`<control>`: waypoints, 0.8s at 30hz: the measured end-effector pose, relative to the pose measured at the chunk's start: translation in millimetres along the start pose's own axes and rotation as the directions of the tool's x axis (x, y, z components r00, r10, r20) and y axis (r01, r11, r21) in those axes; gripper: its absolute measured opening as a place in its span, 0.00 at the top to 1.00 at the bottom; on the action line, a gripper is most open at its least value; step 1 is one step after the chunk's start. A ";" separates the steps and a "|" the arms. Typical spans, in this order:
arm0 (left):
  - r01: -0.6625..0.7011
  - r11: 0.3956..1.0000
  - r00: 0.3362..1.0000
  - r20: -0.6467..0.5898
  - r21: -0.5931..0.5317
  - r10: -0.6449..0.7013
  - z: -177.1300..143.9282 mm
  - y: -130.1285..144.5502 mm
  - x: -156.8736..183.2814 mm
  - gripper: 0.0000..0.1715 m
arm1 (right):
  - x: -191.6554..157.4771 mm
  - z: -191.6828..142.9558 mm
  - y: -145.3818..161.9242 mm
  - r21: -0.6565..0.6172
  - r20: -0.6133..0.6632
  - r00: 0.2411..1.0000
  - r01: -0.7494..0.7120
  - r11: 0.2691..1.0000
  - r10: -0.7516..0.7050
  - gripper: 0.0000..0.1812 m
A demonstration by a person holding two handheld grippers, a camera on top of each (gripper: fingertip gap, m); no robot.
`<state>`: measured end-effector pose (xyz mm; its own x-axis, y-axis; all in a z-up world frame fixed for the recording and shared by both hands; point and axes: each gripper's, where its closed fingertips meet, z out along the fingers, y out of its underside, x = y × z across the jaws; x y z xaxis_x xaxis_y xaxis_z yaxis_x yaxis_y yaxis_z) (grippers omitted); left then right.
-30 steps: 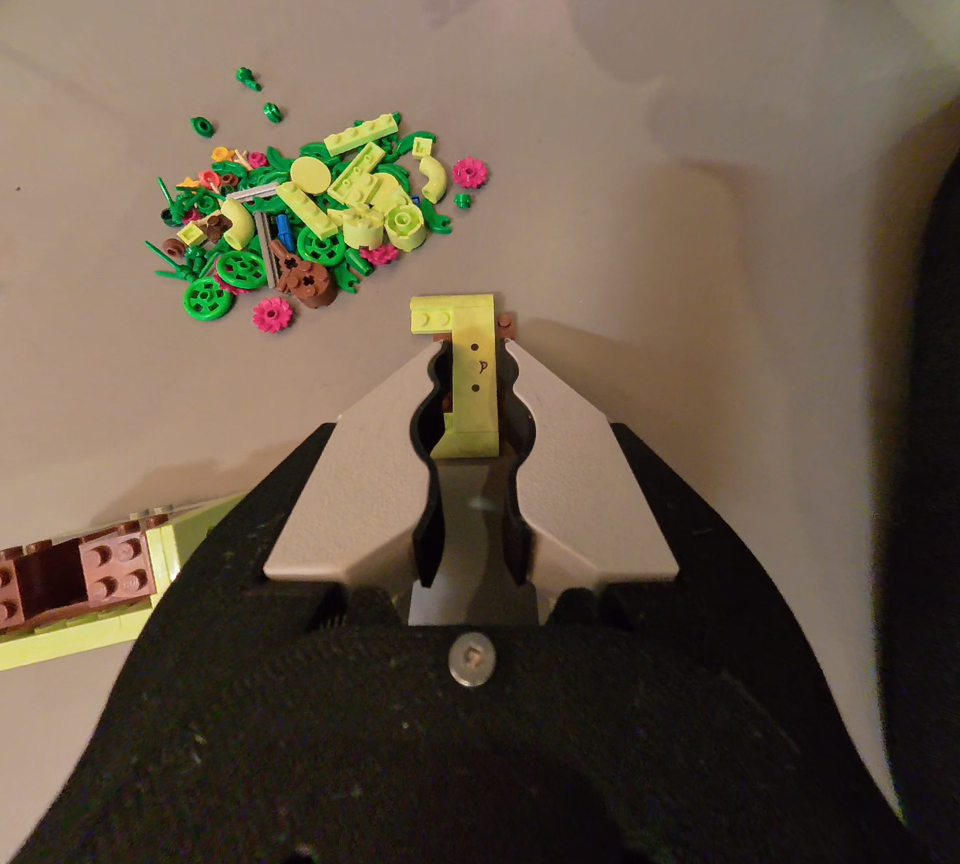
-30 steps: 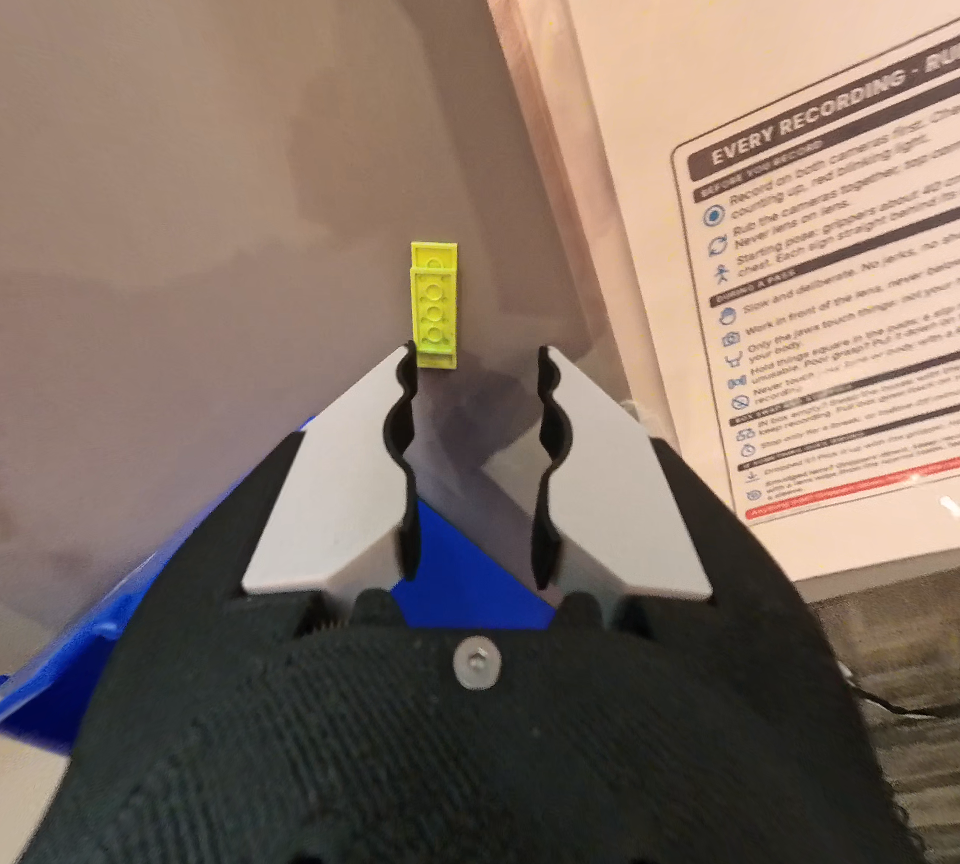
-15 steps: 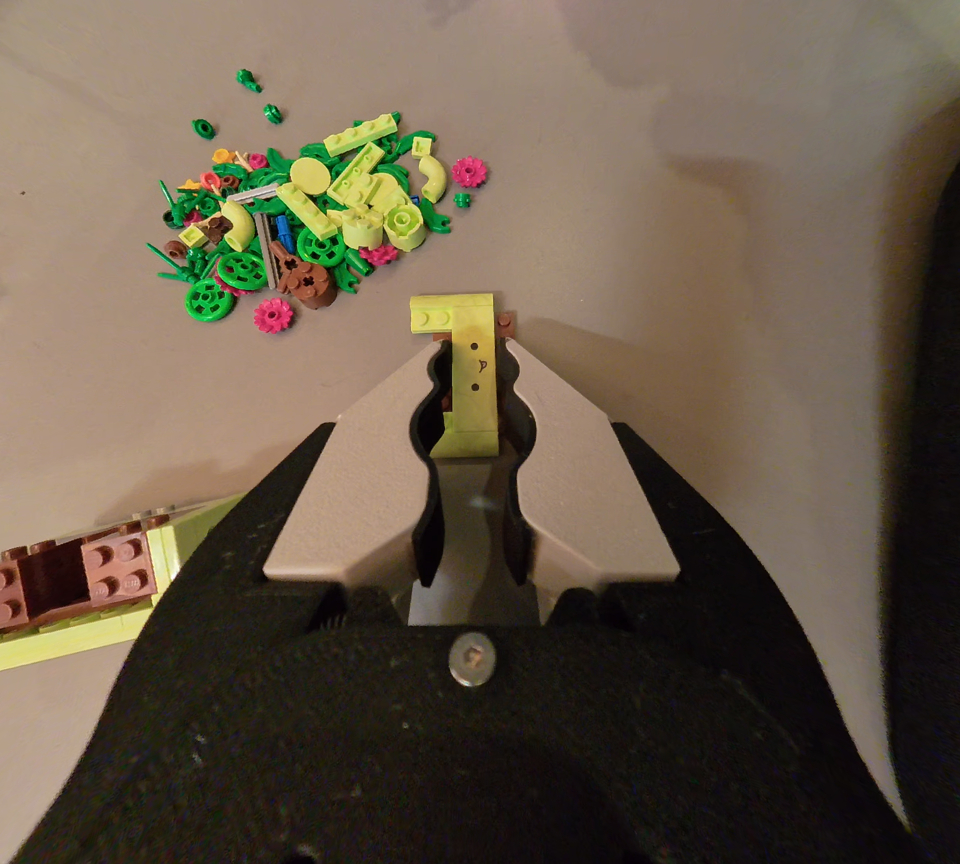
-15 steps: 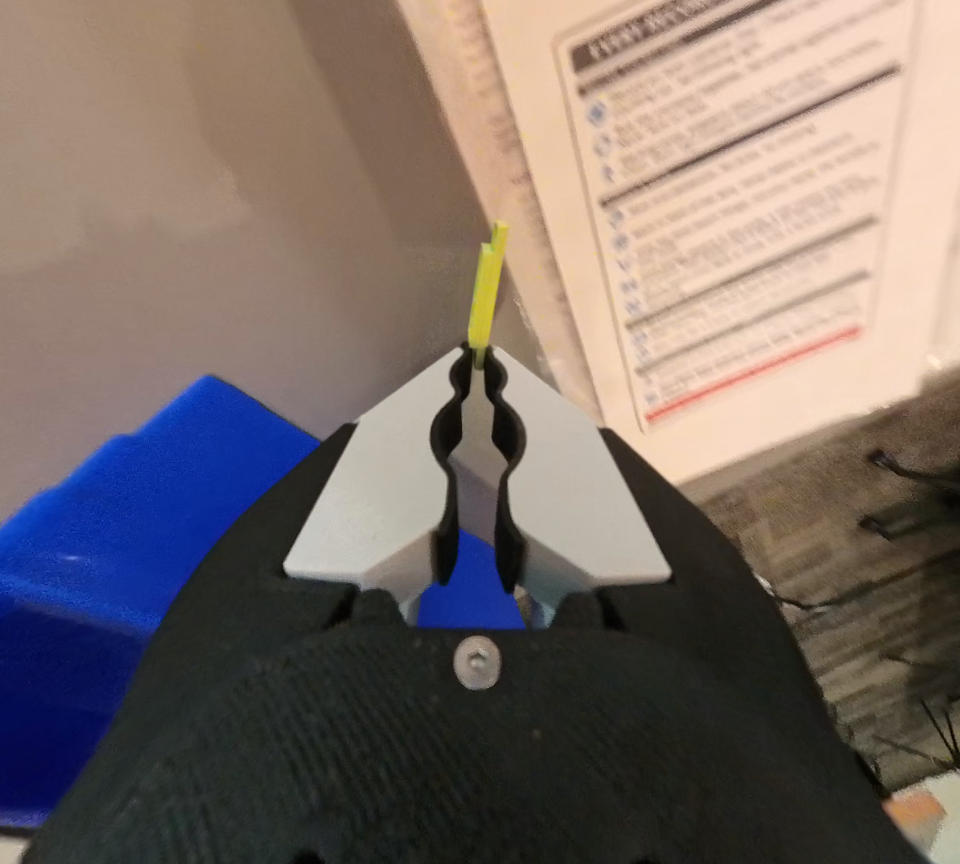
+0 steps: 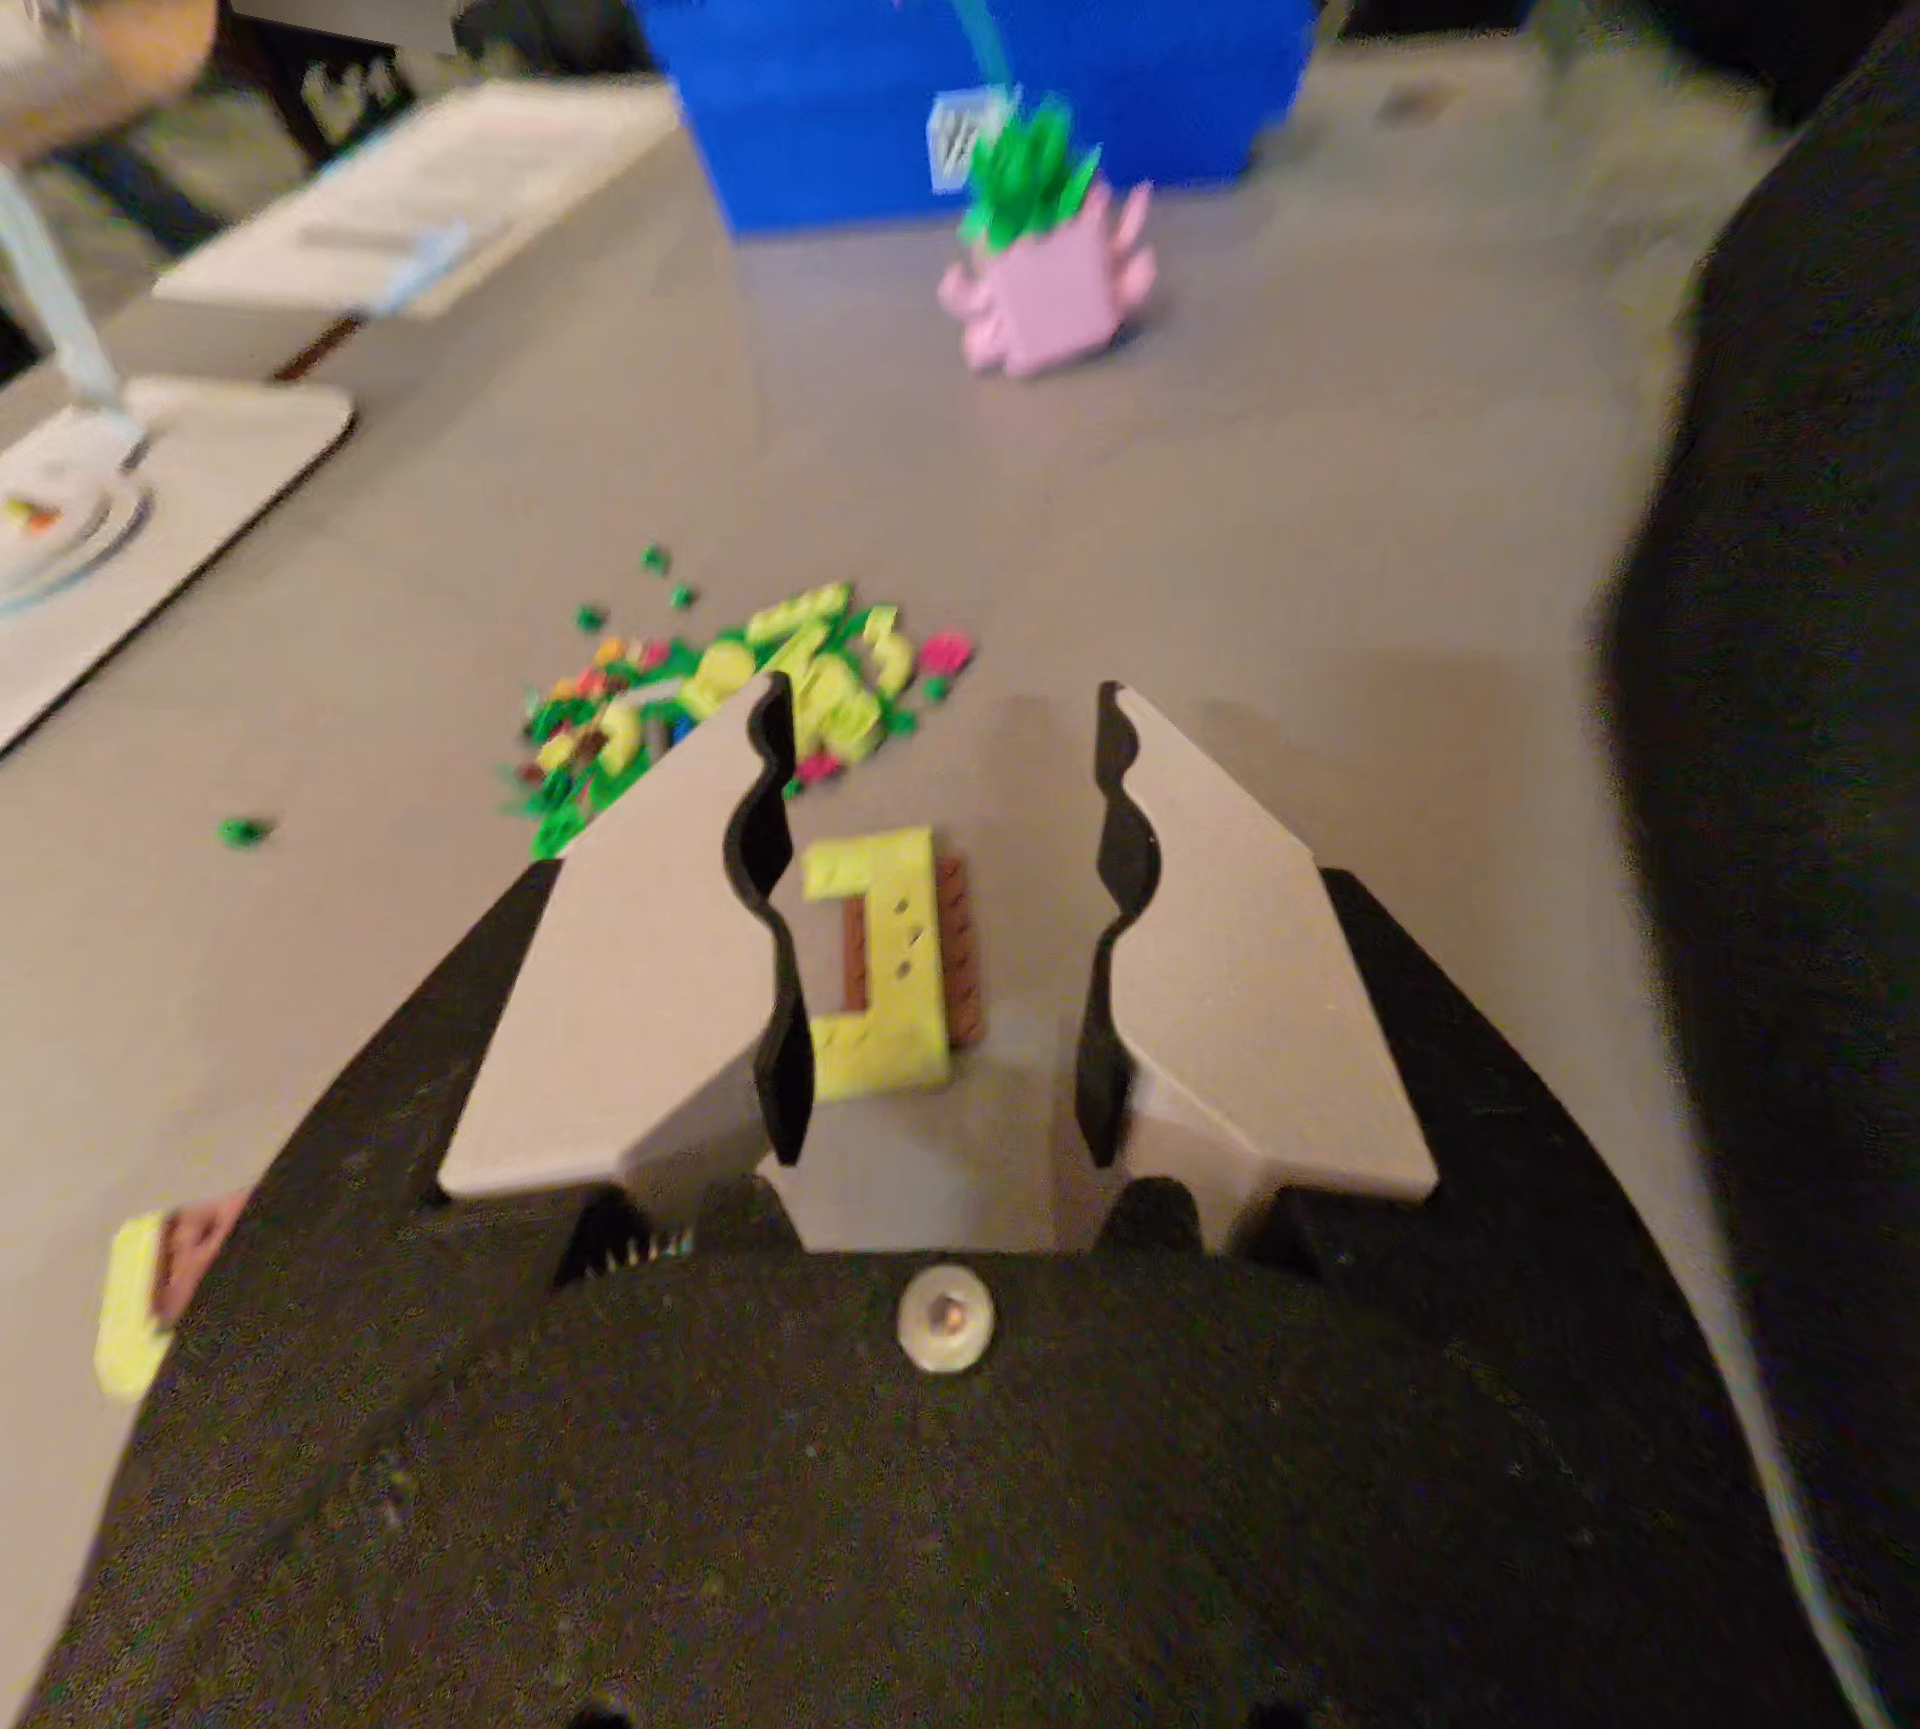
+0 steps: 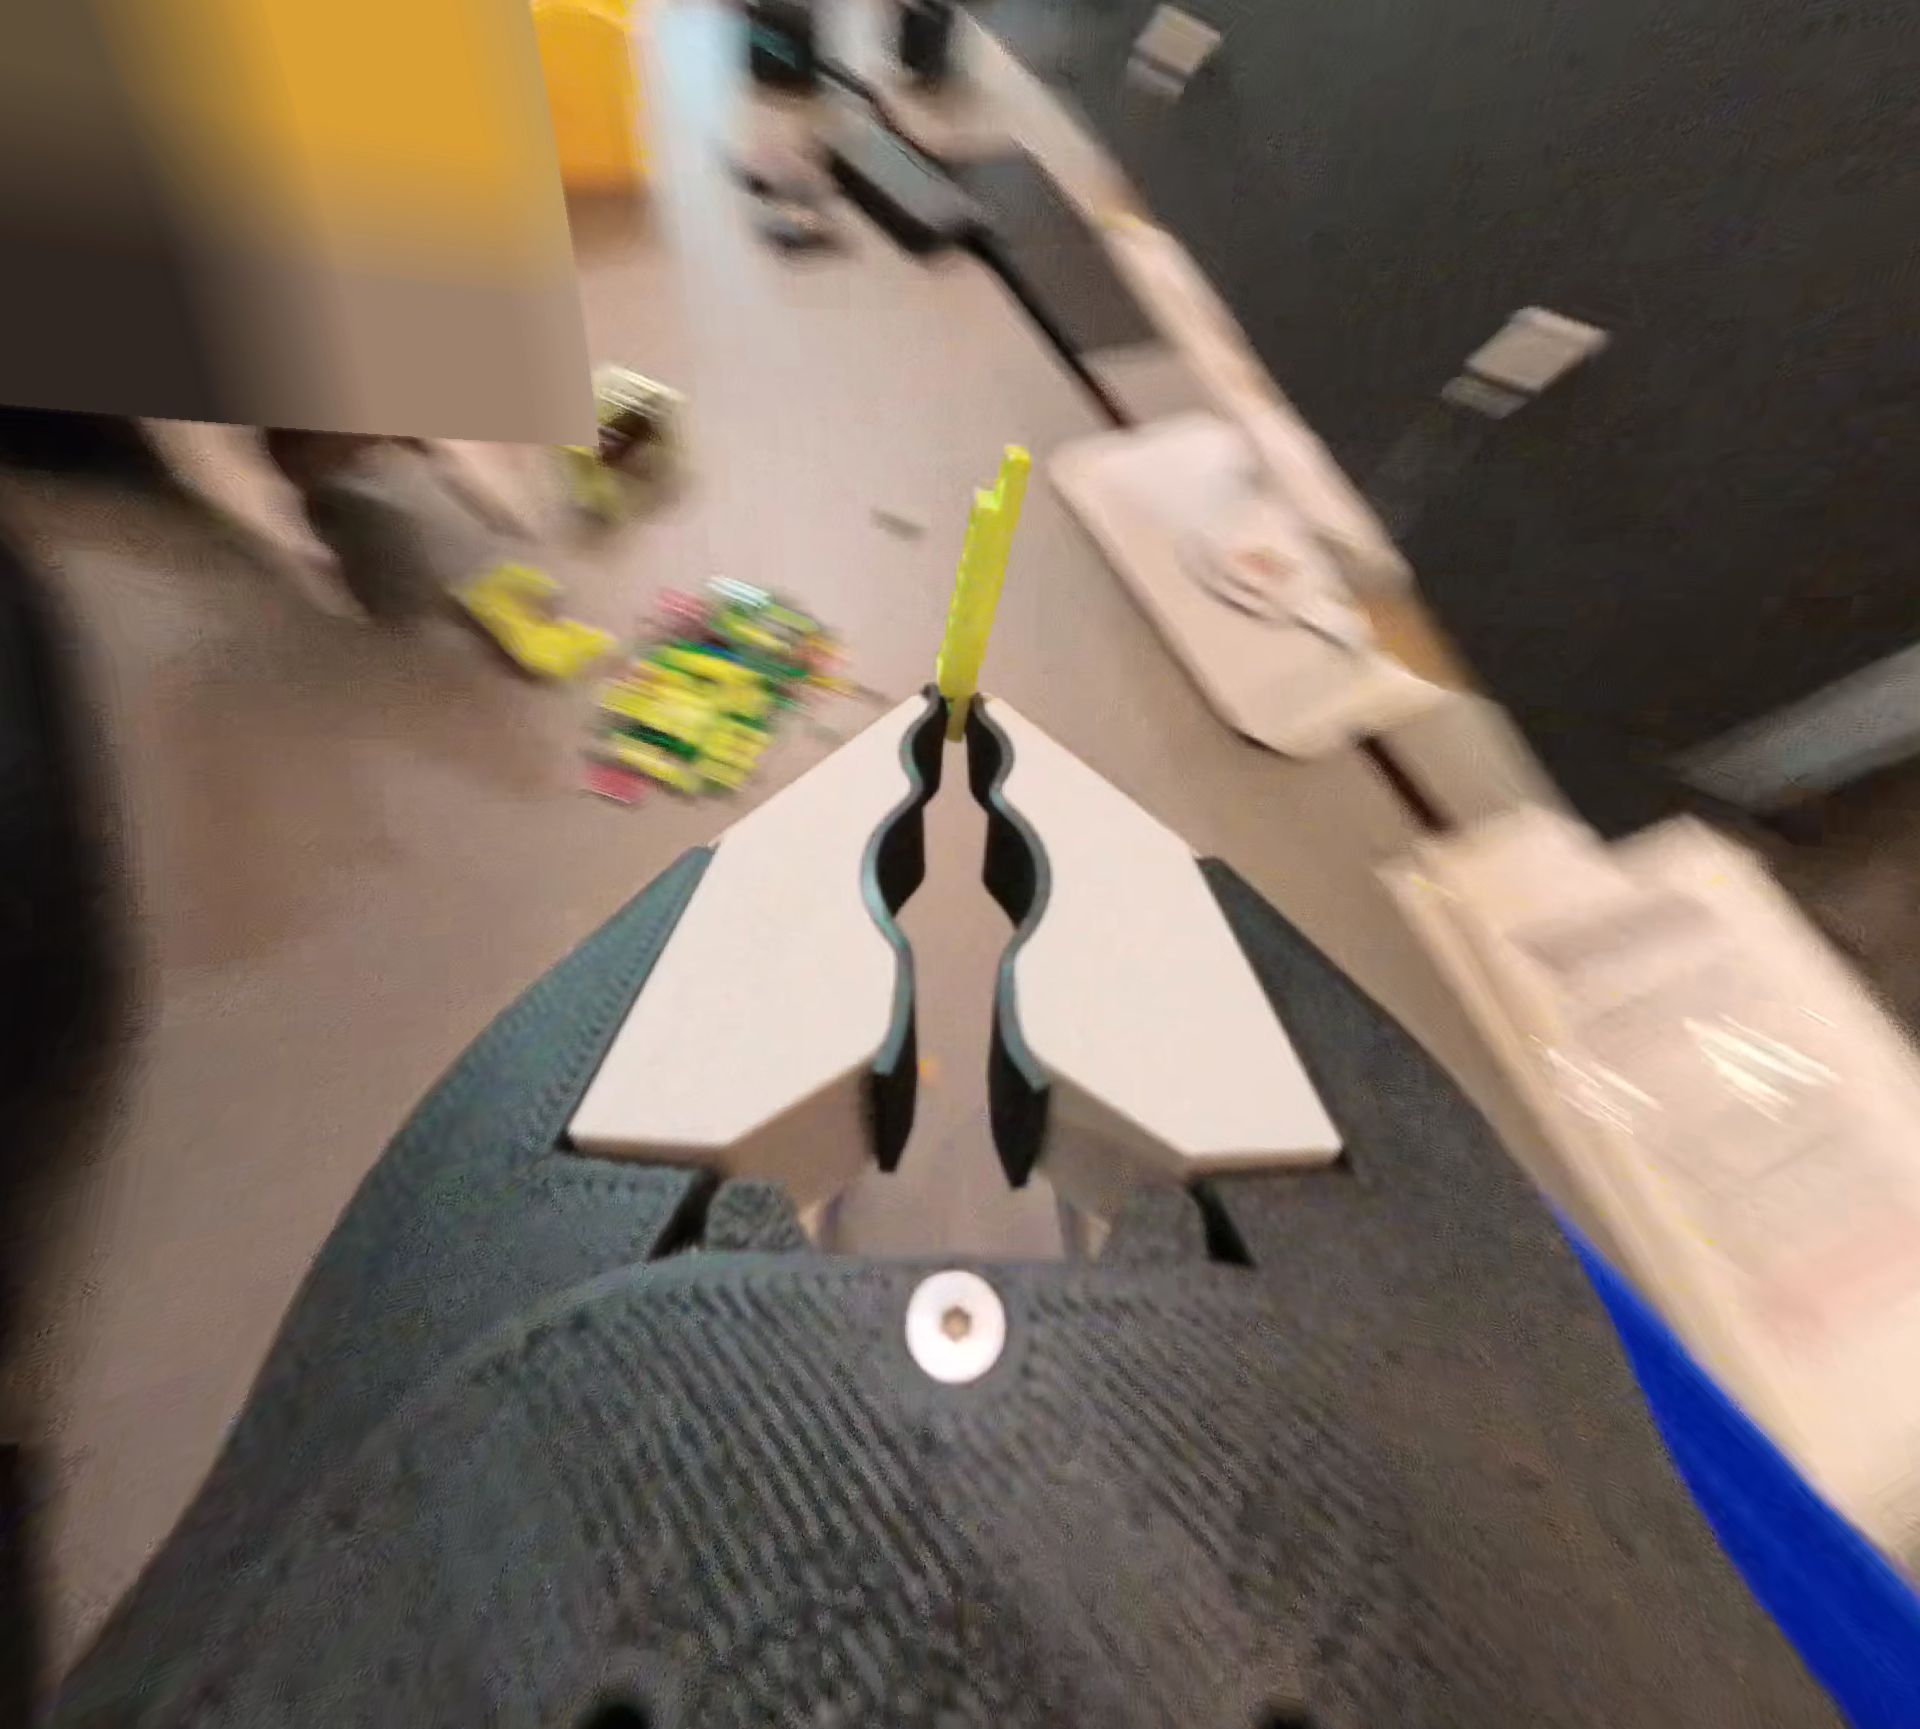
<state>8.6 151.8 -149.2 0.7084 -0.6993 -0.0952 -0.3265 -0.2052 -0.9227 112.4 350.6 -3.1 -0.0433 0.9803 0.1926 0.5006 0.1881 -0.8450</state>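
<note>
My left gripper is open above the grey table. A lime and brown C-shaped brick assembly lies on the table between its fingers, free of them. A pile of small green, lime and pink pieces lies just beyond the left finger. My right gripper is shut on a thin lime-yellow plate that sticks up edge-on from the fingertips. The right wrist view is blurred; it shows the pile and a lime piece on the table to the left.
A pink brick pot with green leaves and a flower stalk stands in front of a blue bin. Another lime and brown assembly lies at the lower left. White boards and sheets lie at the table's left edge. A loose green piece lies left. Tip to tip, the grippers are about 25 cm apart.
My left gripper has opened and let go of the lime and brown assembly, which now lies on the table; the view has tilted up. My right gripper has swung round holding the plate.
</note>
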 end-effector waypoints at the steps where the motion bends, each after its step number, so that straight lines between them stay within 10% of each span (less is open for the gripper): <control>1: 0.029 0.996 0.998 -0.049 0.084 -0.024 -5.0 -14.7 7.2 0.63 | -49.4 10.9 -13.9 0.064 0.113 0.994 -0.021 0.998 0.013 0.99; 6: 0.204 0.925 0.945 -0.313 0.321 -0.100 -42.2 -58.9 28.2 0.57 | -262.8 85.1 10.0 -0.135 0.659 0.716 -0.190 0.972 0.231 0.99; 9: 0.115 0.967 0.930 -0.368 0.229 -0.023 -49.0 -40.3 41.2 0.63 | -314.7 117.9 82.5 -0.462 0.684 0.583 -0.118 0.879 0.438 0.99; 13: -0.068 0.997 0.925 -0.372 0.045 0.080 -39.5 2.1 63.6 0.66 | -326.1 128.2 101.3 -0.582 0.655 0.471 -0.183 0.792 0.591 0.99; 24: -0.247 0.924 0.928 -0.344 -0.290 0.140 -2.5 68.7 79.6 0.67 | -290.9 141.0 98.6 -0.428 0.620 0.668 -0.153 0.891 0.412 0.88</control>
<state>41.0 80.4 -219.2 0.3966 -0.9137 -0.0886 -0.6585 -0.2159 -0.7209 52.5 92.4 -212.7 -0.3584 0.7697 -0.5284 0.8223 -0.0077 -0.5690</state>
